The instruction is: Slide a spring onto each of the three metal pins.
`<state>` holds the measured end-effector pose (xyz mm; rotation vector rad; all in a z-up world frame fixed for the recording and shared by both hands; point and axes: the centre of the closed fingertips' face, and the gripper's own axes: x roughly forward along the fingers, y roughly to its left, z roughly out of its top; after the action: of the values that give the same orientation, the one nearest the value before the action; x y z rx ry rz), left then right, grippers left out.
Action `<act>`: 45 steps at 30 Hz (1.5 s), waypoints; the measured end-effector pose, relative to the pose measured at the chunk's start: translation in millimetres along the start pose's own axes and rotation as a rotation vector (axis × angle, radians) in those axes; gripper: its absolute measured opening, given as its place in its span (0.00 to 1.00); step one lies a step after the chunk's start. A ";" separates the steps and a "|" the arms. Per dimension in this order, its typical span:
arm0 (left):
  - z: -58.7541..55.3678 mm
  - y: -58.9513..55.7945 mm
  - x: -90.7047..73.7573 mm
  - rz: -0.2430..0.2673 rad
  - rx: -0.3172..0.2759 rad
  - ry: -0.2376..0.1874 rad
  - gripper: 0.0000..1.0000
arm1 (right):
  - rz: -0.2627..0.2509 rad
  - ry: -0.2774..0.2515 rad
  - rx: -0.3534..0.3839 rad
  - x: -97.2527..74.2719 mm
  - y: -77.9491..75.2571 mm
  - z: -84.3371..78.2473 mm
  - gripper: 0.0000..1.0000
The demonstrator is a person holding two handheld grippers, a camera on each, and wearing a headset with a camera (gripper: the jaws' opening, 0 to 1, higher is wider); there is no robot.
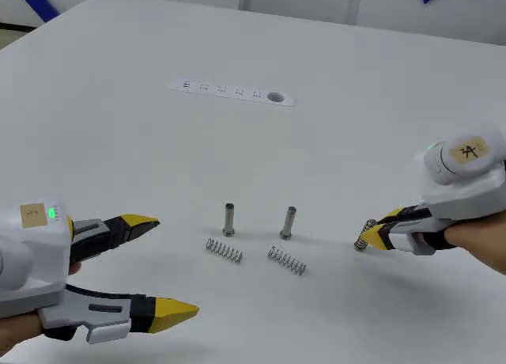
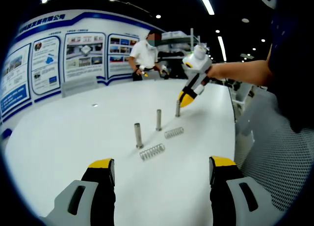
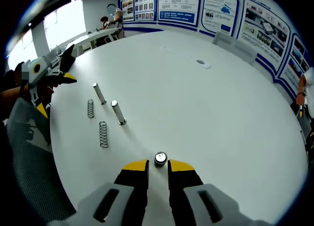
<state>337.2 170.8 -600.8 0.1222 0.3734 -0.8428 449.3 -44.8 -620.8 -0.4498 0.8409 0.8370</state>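
At the right of the bench (image 1: 332, 55), the right hand-held gripper (image 3: 158, 163) has its jaws close together, apparently pinching the fitted spring (image 1: 362, 239) to seat it down the third pin (image 3: 160, 158). Centre, two bare pins (image 1: 228, 220) stand with loose springs (image 1: 224, 250) just near of them; the left hand-held gripper (image 1: 176, 263) waits spread.

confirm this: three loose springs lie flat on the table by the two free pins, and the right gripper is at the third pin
Not three: the head view shows two loose springs lying flat, the first spring by the left pin and the second spring by the middle pin. The right gripper is at the third pin, as you said.
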 end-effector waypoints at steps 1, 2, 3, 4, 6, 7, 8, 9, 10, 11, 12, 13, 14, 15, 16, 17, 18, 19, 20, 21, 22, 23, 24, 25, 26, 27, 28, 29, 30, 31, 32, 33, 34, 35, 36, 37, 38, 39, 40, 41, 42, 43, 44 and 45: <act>0.5 0.5 0.2 0.000 0.000 -0.001 0.80 | 0.002 0.001 0.001 -0.3 0.7 -0.7 0.16; 1.2 0.6 0.6 -0.001 0.001 -0.003 0.80 | 0.004 0.003 0.004 -0.4 1.9 -2.1 0.16; 1.6 0.2 0.8 -0.002 0.002 -0.003 0.80 | 0.004 0.002 0.004 -0.6 3.0 -3.2 0.16; 1.8 0.0 1.0 -0.003 0.003 -0.002 0.80 | 0.005 0.002 0.004 -0.7 4.4 -4.1 0.16; 1.2 -0.2 1.6 -0.005 0.004 -0.001 0.80 | 0.012 0.006 0.010 -0.4 8.7 -7.3 0.16; 1.0 -0.4 1.8 -0.006 0.004 0.000 0.80 | 0.013 0.007 0.008 -0.3 10.5 -8.4 0.16; 0.6 -0.5 1.9 -0.007 0.005 0.002 0.80 | 0.018 0.009 0.008 -0.1 13.1 -10.0 0.16; 0.6 -0.6 1.9 -0.008 0.005 0.003 0.80 | 0.021 0.010 0.008 -0.2 14.8 -10.9 0.16; 0.7 -0.6 1.9 -0.008 0.006 0.003 0.80 | 0.025 0.010 0.008 0.0 17.0 -11.8 0.16; 0.8 -0.4 1.8 -0.008 0.006 0.004 0.80 | 0.028 0.011 0.008 0.1 18.6 -12.4 0.16; 1.2 -0.1 1.7 -0.007 0.007 0.004 0.80 | 0.033 0.012 0.010 0.4 21.1 -13.0 0.16; 1.8 0.0 1.5 -0.007 0.007 0.004 0.80 | 0.036 0.012 0.010 0.8 22.7 -13.3 0.16; 2.2 0.1 1.4 -0.006 0.008 0.003 0.80 | 0.039 0.013 0.008 1.1 24.5 -13.6 0.16; 3.0 0.3 1.3 -0.005 0.009 0.002 0.80 | 0.046 0.013 0.007 1.5 27.8 -13.6 0.16; 3.5 0.3 1.2 -0.005 0.009 0.002 0.80 | 0.051 0.013 0.005 1.9 30.2 -13.4 0.16; 4.1 0.1 1.2 -0.004 0.010 0.000 0.80 | 0.059 0.011 0.000 2.5 34.2 -12.6 0.16; 4.2 0.0 1.3 -0.004 0.010 0.000 0.80 | 0.064 0.011 -0.005 4.0 35.2 -12.4 0.16; 4.0 -0.3 1.3 -0.003 0.010 0.001 0.80 | 0.068 0.012 -0.011 4.8 37.4 -11.9 0.16; 3.4 -0.8 1.3 -0.003 0.010 0.003 0.80 | 0.076 0.012 -0.018 5.6 42.1 -10.8 0.16; 3.2 -2.0 1.5 -0.004 0.010 0.004 0.80 | 0.082 0.011 -0.024 6.1 44.7 -10.0 0.16; 2.9 -3.0 1.5 -0.004 0.010 0.005 0.80 | 0.088 0.009 -0.029 6.7 48.5 -8.3 0.16; 2.7 -3.4 1.3 -0.004 0.010 0.006 0.80 | 0.094 0.008 -0.032 7.4 50.5 -7.0 0.16; 2.6 -3.6 1.2 -0.004 0.010 0.007 0.80 | 0.099 0.007 -0.036 8.4 51.7 -6.0 0.16; 2.4 -3.8 0.7 -0.003 0.010 0.008 0.79 | 0.105 0.007 -0.044 9.7 54.2 -4.4 0.16; 2.5 -3.8 0.3 -0.002 0.010 0.008 0.79 | 0.110 0.007 -0.051 10.8 56.0 -3.3 0.16; 2.7 -3.5 -0.3 -0.001 0.011 0.009 0.79 | 0.116 0.007 -0.058 11.9 58.6 -1.6 0.16; 2.9 -3.2 -0.7 0.001 0.011 0.009 0.79 | 0.121 0.006 -0.065 12.7 60.5 -0.4 0.16; 3.1 -2.8 -1.1 0.002 0.012 0.009 0.79 | 0.124 0.007 -0.070 13.4 61.9 0.6 0.16; 3.5 -2.1 -1.6 0.004 0.012 0.009 0.79 | 0.129 0.008 -0.079 14.8 64.6 2.1 0.16; 3.6 -1.9 -1.8 0.005 0.012 0.009 0.79 | 0.133 0.007 -0.084 15.5 66.1 3.0 0.16; 4.1 -1.9 -2.0 0.005 0.012 0.009 0.79 | 0.139 0.006 -0.090 16.8 68.8 4.4 0.16; 4.3 -2.0 -2.1 0.005 0.013 0.009 0.79 | 0.144 0.007 -0.093 18.0 70.5 4.9 0.16; 4.4 -2.2 -2.0 0.005 0.013 0.009 0.79 | 0.149 0.009 -0.097 19.0 72.4 5.4 0.16; 4.4 -2.5 -1.8 0.004 0.014 0.009 0.79 | 0.157 0.011 -0.110 20.7 76.1 6.1 0.16; 4.4 -2.9 -1.6 0.004 0.014 0.009 0.79 | 0.161 0.013 -0.116 21.7 78.2 6.7 0.16; 4.4 -3.3 -1.4 0.003 0.014 0.009 0.79 | 0.165 0.014 -0.122 22.9 80.6 7.5 0.16; 4.2 -4.1 -1.0 0.002 0.014 0.010 0.79 | 0.173 0.015 -0.130 24.9 84.3 8.7 0.16; 4.1 -4.5 -0.8 0.001 0.014 0.011 0.79 | 0.177 0.016 -0.137 26.2 86.6 9.4 0.16; 4.1 -5.0 -0.6 0.000 0.015 0.011 0.79 | 0.183 0.018 -0.146 28.4 90.3 10.3 0.16; 4.2 -5.2 -0.6 0.000 0.016 0.011 0.79 | 0.187 0.020 -0.150 30.1 92.5 10.5 0.16; 4.4 -5.3 -0.7 0.000 0.016 0.010 0.79 | 0.194 0.024 -0.156 32.8 95.2 10.6 0.16; 4.5 -5.2 -0.9 0.001 0.016 0.009 0.79 | 0.197 0.029 -0.161 34.8 96.9 10.0 0.16; 4.7 -5.0 -1.1 0.002 0.015 0.008 0.79 | 0.197 0.033 -0.168 36.4 98.3 9.7 0.16; 5.0 -4.6 -1.7 0.004 0.014 0.006 0.79 | 0.199 0.036 -0.173 38.7 99.9 9.6 0.16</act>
<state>334.2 167.8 -595.3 0.1386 0.3723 -0.8411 389.3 39.9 -649.0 -0.5406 0.8596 1.0938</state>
